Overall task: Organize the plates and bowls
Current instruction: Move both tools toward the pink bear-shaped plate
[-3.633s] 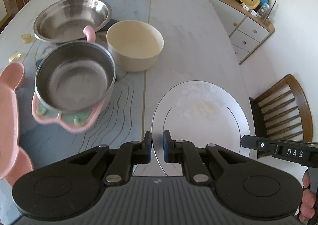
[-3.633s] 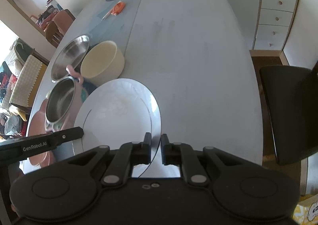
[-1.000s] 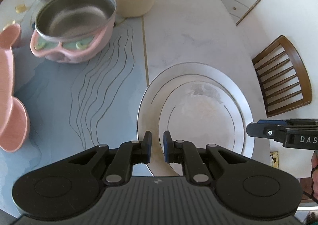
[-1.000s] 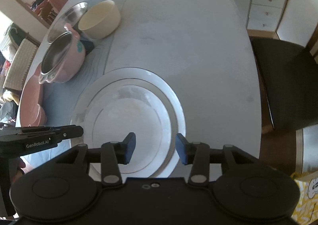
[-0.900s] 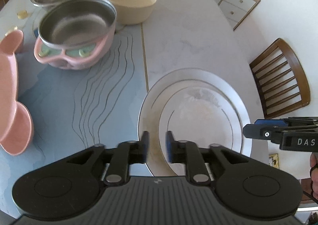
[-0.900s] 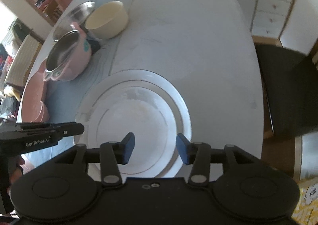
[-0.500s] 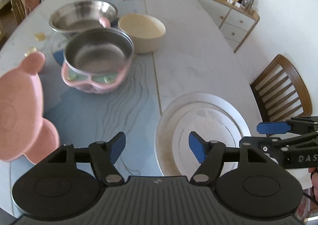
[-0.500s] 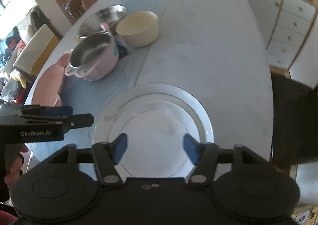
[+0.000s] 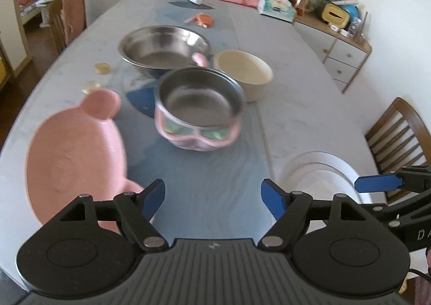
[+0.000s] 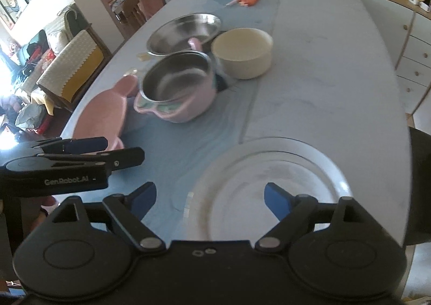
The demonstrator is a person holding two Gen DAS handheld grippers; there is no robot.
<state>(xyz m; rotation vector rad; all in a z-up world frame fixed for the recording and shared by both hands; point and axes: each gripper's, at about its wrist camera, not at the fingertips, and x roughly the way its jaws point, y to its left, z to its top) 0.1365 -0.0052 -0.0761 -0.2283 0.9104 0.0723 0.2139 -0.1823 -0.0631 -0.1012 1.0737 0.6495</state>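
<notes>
Two white plates (image 10: 269, 167) sit nested; steel-lined pink bowl (image 9: 199, 108) empty; left gripper (image 9: 212, 198) and right gripper (image 10: 208, 198) opening wide, holding nothing.

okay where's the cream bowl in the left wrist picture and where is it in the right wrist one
Left wrist view: the cream bowl sits above centre, just right of the pink pot.
Right wrist view: the cream bowl is in the upper middle, again right of the pink pot.
Shared landmark: the wide steel bowl lies just left of and behind it in both views.
</notes>
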